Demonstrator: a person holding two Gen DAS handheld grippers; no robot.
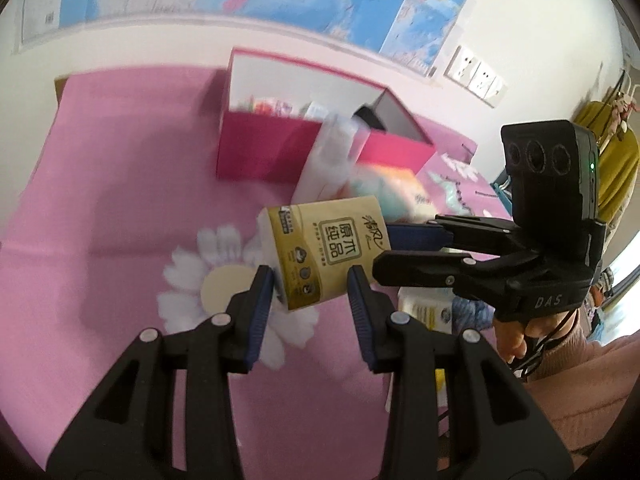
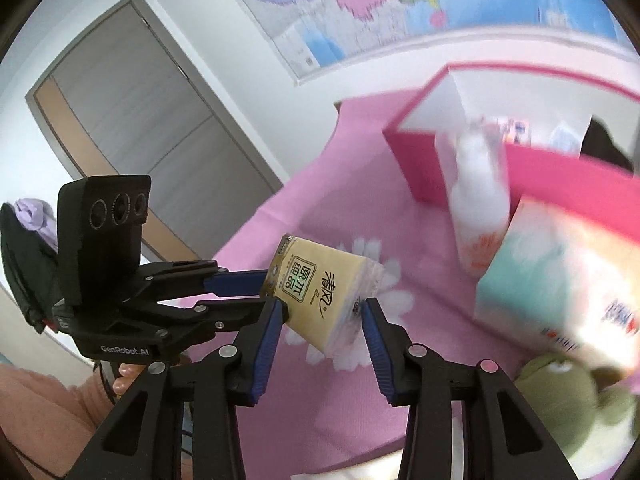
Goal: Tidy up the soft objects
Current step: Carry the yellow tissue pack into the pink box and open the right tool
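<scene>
A small golden-yellow tissue pack [image 1: 326, 250] [image 2: 320, 300] hangs tilted above the pink flowered cloth [image 1: 120, 200]. My left gripper [image 1: 310, 280] has its blue pads against the pack's two sides at its near end. In the right wrist view it reaches in from the left [image 2: 269, 292]. My right gripper [image 2: 322, 310] holds the same pack between its pads, and in the left wrist view it comes in from the right [image 1: 382, 250] against the pack's end. A large soft tissue bundle [image 2: 560, 280] and a green plush toy [image 2: 560, 400] lie to the right.
An open magenta box [image 1: 276, 148] with small items inside stands at the back, with a second magenta box [image 1: 400, 148] beside it. A white bottle [image 2: 480, 208] stands in front of them. A person's hand [image 1: 510, 340] and pink sleeve are at the right. A grey door [image 2: 140, 120] is at the left.
</scene>
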